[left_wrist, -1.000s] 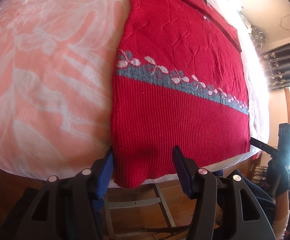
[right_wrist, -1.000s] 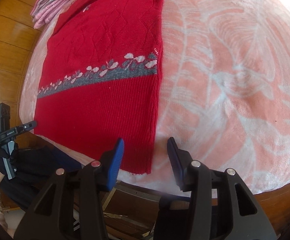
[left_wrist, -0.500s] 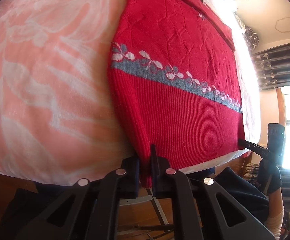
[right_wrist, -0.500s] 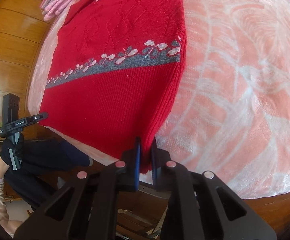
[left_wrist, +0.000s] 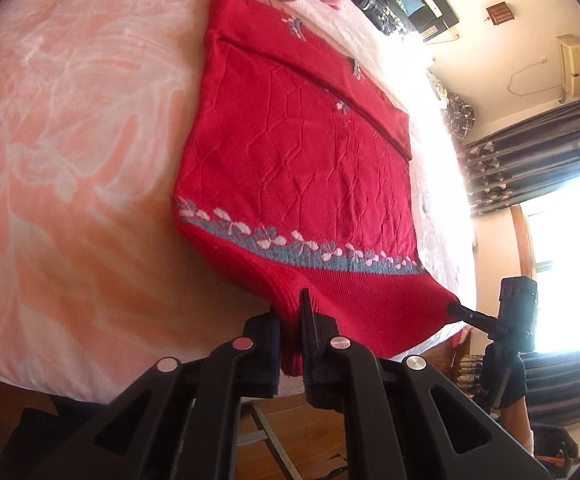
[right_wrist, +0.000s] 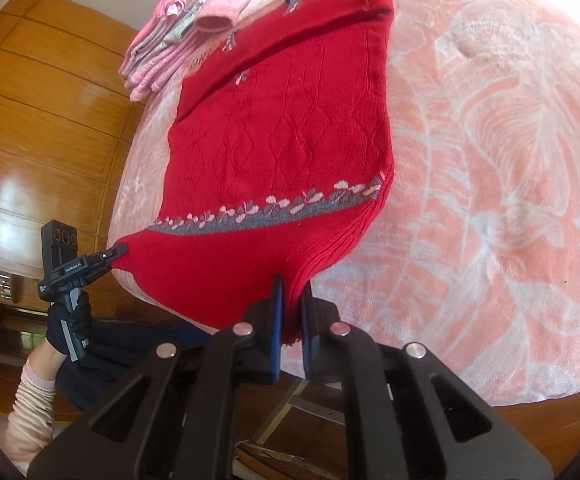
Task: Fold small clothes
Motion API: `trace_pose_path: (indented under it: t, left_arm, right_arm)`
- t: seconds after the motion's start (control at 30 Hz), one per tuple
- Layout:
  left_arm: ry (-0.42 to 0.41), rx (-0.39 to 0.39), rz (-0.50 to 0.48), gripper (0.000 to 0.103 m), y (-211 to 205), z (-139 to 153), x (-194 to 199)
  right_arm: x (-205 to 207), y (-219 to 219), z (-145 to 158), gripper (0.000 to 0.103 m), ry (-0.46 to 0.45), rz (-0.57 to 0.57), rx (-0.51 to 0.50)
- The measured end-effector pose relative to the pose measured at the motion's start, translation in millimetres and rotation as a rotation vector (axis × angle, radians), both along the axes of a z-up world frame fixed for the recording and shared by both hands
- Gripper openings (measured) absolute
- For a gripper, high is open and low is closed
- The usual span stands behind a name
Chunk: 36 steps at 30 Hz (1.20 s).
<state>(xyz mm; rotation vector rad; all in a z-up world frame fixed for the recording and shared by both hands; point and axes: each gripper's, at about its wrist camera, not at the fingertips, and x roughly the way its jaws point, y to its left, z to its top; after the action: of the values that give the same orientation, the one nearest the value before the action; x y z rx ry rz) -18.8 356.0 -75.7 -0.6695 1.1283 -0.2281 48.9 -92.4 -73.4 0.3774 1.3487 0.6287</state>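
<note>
On the bed, toward twelve o'clock, the red sweater lies with sleeves folded in. We have our left claw and right claw each clamped on a hem corner, lifted; the bottom-to-collar fold remains.

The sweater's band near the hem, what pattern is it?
Pale flowers on grey band across the red sweater; clearest in left wrist view.
</note>
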Motion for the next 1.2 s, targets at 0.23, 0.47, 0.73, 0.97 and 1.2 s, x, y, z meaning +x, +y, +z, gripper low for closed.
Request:
trace_pose_path:
  t: [0.23,0.47,0.73,0.97,1.2]
  left_arm:
    - [-0.056,0.033,0.050,0.007,6,21,41]
    - [-0.072,0.042,0.118,0.007,20,21,102]
    - [-0.037,0.068,0.156,0.008,36,-12,173]
    - [-0.012,0.056,0.144,0.008,42,-50,215]
    - [-0.001,0.048,0.100,0.010,48,-67,233]
  right_arm:
    - [41,1,30,0.006,-0.051,-0.098,0.028]
    - [111,20,38,0.006,-0.071,-0.145,-0.010]
    - [196,41,7,0.006,-0.042,-0.178,-0.008]
    - [243,39,-31,0.006,0.008,-0.204,0.001]
    - [259,38,-65,0.006,0.053,-0.217,-0.021]
